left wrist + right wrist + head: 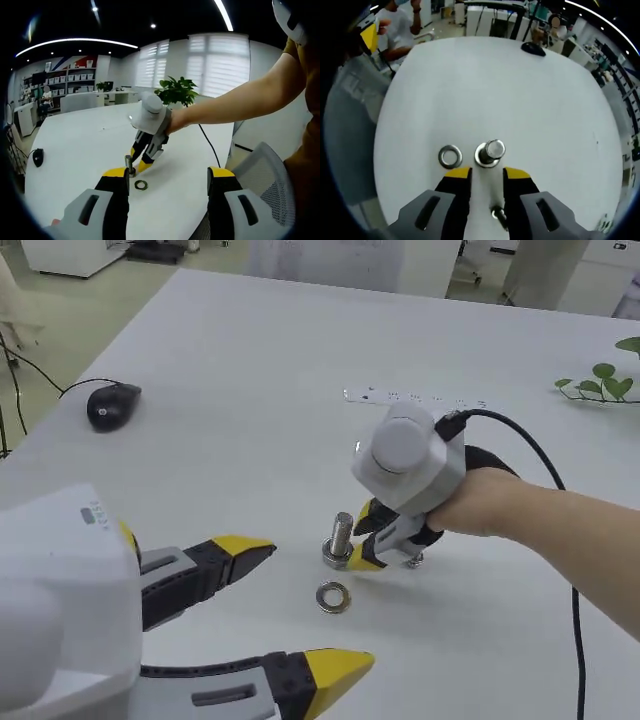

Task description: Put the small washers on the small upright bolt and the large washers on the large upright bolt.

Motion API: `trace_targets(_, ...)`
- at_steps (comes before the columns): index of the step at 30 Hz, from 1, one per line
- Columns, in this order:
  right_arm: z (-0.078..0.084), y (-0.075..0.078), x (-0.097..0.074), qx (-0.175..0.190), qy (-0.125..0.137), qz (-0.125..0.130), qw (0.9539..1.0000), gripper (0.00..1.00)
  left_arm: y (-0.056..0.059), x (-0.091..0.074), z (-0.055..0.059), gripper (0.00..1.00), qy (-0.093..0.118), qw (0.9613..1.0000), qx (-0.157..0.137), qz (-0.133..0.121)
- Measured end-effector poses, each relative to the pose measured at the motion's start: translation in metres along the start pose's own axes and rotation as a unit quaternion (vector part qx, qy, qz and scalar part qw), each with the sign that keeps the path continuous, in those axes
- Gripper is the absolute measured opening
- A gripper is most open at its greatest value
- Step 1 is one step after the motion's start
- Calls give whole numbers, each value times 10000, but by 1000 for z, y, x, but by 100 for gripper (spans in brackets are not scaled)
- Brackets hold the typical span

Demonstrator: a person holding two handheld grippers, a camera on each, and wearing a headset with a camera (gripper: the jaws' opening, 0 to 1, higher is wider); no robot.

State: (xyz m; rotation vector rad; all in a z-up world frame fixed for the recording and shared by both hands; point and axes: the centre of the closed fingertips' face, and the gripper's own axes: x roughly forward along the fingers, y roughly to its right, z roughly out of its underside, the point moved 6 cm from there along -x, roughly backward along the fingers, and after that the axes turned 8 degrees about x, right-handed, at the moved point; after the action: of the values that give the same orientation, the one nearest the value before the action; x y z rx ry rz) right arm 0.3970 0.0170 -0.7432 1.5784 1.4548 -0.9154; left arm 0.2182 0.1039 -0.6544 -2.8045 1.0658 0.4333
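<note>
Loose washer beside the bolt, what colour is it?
Silvery metal; the washer shows best in the right gripper view.

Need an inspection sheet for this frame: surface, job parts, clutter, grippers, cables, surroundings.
Surface: white table, plain and even.
Job's things: large upright bolt; one loose washer lying flat beside it, on no bolt. Small metal piece low between the right jaws, too small to identify.
Clutter: computer mouse; white strip on the far side.
Grippers: right gripper open, tips at the bolt, holding nothing; left gripper open wide, holding nothing.
Cables: black cable from the right gripper along the arm; mouse cable.
Surroundings: plant; office with blinds.
</note>
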Motion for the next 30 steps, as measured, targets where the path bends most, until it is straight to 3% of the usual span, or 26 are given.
trace_targets(6, 4, -9, -11, -11, 13, 52, 10000, 25, 3, 1, -5, 62, 18, 10000, 86, 38)
trace_targets(12, 3, -23, -12, 8, 36, -52, 10000, 25, 9, -1, -9, 62, 58, 9998, 149, 75)
trace_targets(20, 2, -39, 1, 58, -10, -295, 9995, 28, 12, -6, -9, 62, 79, 9999, 125, 50)
trace_targets(30, -4, -49, 19, 86, 59, -535, 9985, 34, 10, -8, -9, 62, 91, 9999, 112, 6)
